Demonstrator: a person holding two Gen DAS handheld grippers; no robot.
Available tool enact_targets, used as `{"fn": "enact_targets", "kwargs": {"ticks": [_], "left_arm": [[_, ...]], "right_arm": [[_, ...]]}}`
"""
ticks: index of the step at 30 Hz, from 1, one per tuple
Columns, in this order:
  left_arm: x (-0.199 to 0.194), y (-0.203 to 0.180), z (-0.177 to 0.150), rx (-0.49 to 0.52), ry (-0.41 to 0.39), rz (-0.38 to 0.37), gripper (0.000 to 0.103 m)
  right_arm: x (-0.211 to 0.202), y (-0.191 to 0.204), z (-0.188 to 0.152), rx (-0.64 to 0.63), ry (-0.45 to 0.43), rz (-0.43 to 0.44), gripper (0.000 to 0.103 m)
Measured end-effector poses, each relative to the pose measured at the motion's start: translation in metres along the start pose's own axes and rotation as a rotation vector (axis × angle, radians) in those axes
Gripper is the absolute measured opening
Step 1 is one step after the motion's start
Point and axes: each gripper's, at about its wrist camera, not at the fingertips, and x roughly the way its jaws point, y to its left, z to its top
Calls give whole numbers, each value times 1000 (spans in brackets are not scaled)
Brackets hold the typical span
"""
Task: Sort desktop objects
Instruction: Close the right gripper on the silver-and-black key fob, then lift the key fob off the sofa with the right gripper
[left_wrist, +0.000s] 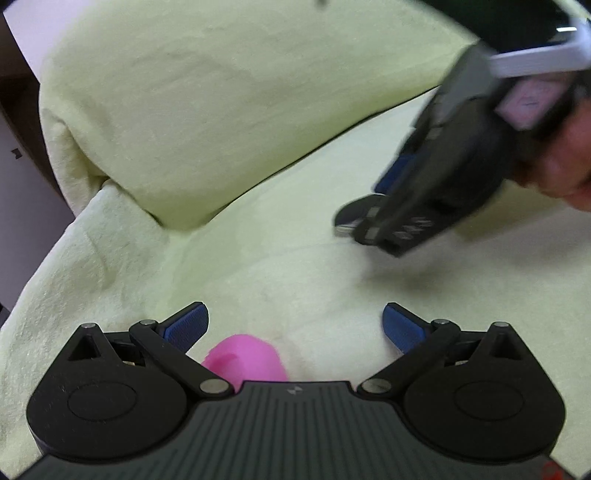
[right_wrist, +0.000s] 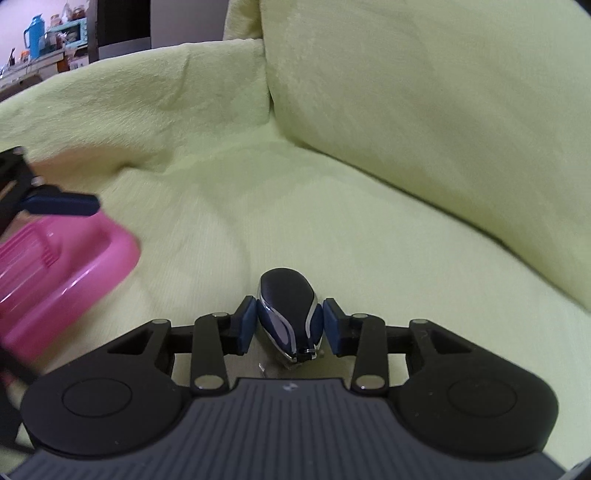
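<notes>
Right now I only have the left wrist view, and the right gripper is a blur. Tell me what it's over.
Observer: A key fob, black with chrome trim, lying on the cushion between the right gripper's pads.
Operator: Say whether it's clamped.
Observer: The pads sit close on both sides; contact I can't tell.
Operator: Name the pink thing under my left gripper.
Observer: A pink basket, slotted inside.

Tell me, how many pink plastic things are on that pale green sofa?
1 that I can see: a pink plastic basket lies on the sofa seat, left of the dark car key, under the left gripper. Others may be hidden out of frame.
</notes>
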Motion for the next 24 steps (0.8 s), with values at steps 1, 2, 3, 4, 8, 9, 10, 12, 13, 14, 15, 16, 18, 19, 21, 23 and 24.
{"fn": "enact_targets", "kwargs": {"ticks": [1, 2, 3, 4, 8, 9, 10, 12, 13, 14, 15, 16, 18, 19, 21, 23, 24], "left_arm": [[0, -1, 0, 1, -4, -10, 101], [0, -2, 1, 3, -8, -18, 101], [-1, -3, 1, 7, -14, -27, 101], [-1, -5, 1, 12, -21, -37, 101], [-2, -11, 2, 22, -41, -78, 101], [-2, -12, 3, 21, -43, -83, 101], [-2, -12, 3, 21, -44, -89, 101], [-2, -13, 3, 18, -47, -99, 101], [-1, -13, 3, 18, -47, -102, 101], [-1, -13, 3, 18, -48, -102, 101], [-1, -13, 3, 18, -48, -103, 101], [0, -13, 2, 18, -50, -105, 101], [-1, -13, 2, 21, -55, -116, 101], [-1, -14, 1, 23, -59, -122, 101], [-2, -15, 2, 26, -66, -132, 101], [-2, -15, 2, 11, -73, -155, 101], [-1, -16, 2, 5, -75, -160, 101]], "right_arm": [[-6, -2, -6, 17, 6, 5, 34], [-12, -4, -12, 27, 9, 8, 34], [-17, -5, -17, 23, 7, 6, 34], [-21, -5, -21, 13, 6, 1, 34], [-30, -6, -26, -9, 16, -10, 34], [-30, -7, -25, -13, 18, -15, 34], [-30, -8, -24, -14, 21, -21, 34], [-28, -11, -21, -10, 28, -22, 35], [-27, -11, -21, -10, 30, -22, 35], [-26, -11, -21, -12, 31, -22, 35], [-26, -11, -21, -14, 31, -23, 35], [-25, -11, -22, -16, 28, -24, 35], [-25, -11, -24, -12, 22, -25, 36], [-25, -11, -24, -9, 20, -24, 36], [-25, -11, -25, -8, 20, -21, 35], [-26, -11, -24, -6, 23, -21, 35], [-27, -11, -23, -2, 22, -18, 35]]}}
